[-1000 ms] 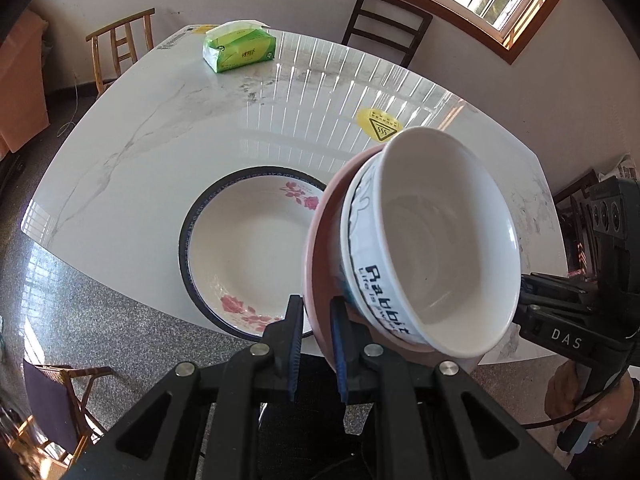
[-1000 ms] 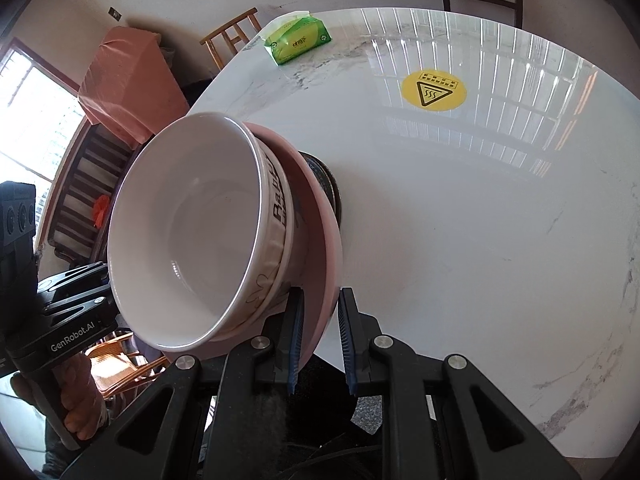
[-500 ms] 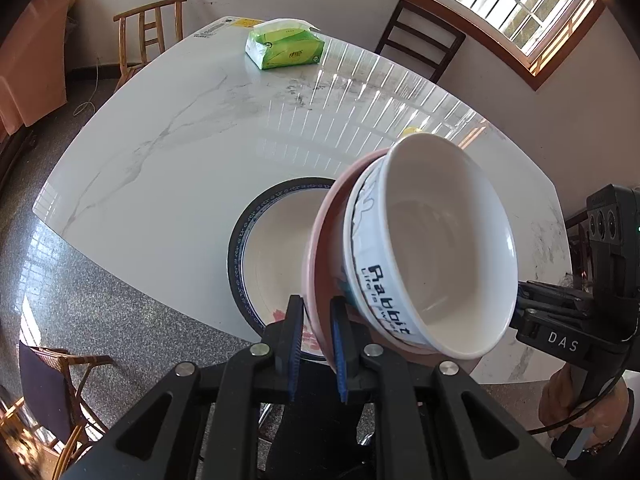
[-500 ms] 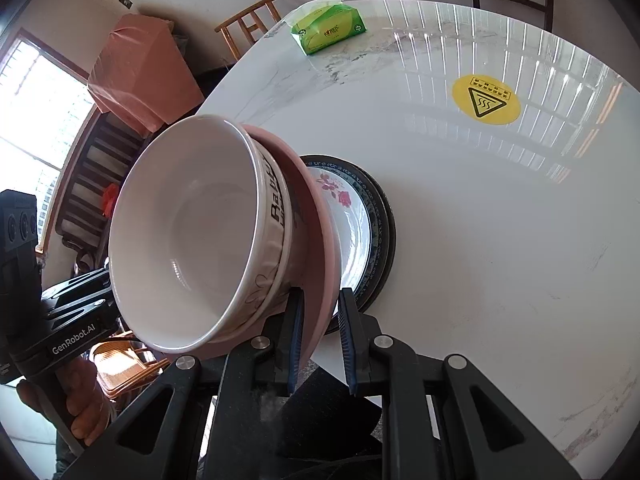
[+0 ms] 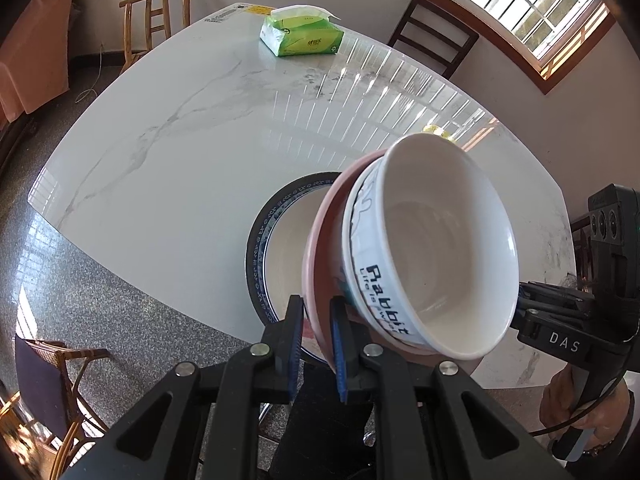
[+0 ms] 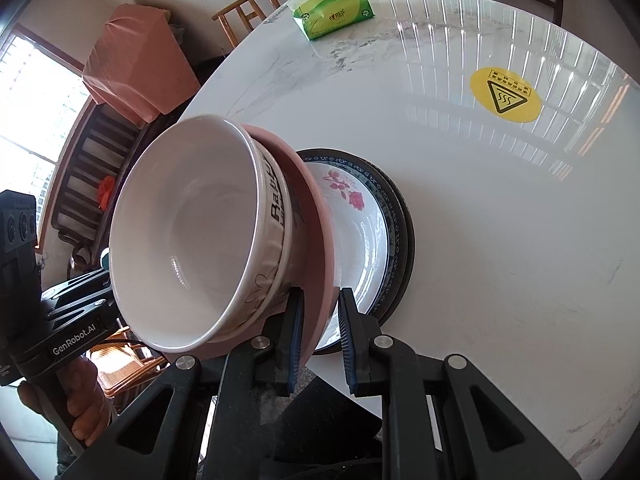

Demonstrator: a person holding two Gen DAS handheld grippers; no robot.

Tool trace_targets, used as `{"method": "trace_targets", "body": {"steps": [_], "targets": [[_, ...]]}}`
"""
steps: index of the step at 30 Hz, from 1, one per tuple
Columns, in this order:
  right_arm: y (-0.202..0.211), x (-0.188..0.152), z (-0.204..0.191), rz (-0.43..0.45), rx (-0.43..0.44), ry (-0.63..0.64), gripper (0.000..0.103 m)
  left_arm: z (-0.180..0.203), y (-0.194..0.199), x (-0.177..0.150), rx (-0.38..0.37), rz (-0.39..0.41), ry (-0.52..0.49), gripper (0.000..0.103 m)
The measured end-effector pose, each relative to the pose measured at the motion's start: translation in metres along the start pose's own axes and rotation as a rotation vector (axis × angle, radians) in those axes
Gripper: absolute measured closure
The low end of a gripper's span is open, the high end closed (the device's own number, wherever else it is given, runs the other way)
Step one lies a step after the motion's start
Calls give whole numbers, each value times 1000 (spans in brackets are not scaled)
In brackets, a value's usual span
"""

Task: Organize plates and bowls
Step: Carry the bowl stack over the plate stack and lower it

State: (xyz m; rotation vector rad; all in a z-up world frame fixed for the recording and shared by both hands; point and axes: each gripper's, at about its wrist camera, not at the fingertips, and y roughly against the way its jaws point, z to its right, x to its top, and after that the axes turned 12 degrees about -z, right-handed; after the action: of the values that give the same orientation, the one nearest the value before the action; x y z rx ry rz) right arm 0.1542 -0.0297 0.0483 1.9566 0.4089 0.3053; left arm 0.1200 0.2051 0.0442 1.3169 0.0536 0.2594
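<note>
A pink plate [image 5: 320, 248] [image 6: 312, 216] carries a white bowl [image 5: 432, 256] [image 6: 188, 236] printed "Rabbit". My left gripper [image 5: 316, 340] is shut on one side of the pink plate's rim, and my right gripper [image 6: 318, 336] is shut on the opposite side. The pair hangs tilted just above a white plate with pink flowers and a dark blue rim [image 5: 280, 240] [image 6: 360, 232], which lies near the table's front edge. The held stack hides much of that plate in the left wrist view.
The white marble table [image 5: 180, 152] [image 6: 500, 240] bears a green tissue pack [image 5: 300, 36] [image 6: 334, 14] at the far end and a yellow warning sticker [image 6: 505, 95]. Wooden chairs [image 5: 156, 16] stand around it. A hand [image 6: 84, 396] holds the other gripper's handle.
Both grippers have carried the pink plate and bowl across and slightly down, so the stack now hangs over the flowered plate, covering more of it in the left wrist view.
</note>
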Motion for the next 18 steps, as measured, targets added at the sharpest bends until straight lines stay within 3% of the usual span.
{"method": "trace_targets", "body": {"steps": [18], "targets": [[-16, 8, 3, -23, -14, -17, 86, -13, -19, 9, -20, -37, 8, 90]]}}
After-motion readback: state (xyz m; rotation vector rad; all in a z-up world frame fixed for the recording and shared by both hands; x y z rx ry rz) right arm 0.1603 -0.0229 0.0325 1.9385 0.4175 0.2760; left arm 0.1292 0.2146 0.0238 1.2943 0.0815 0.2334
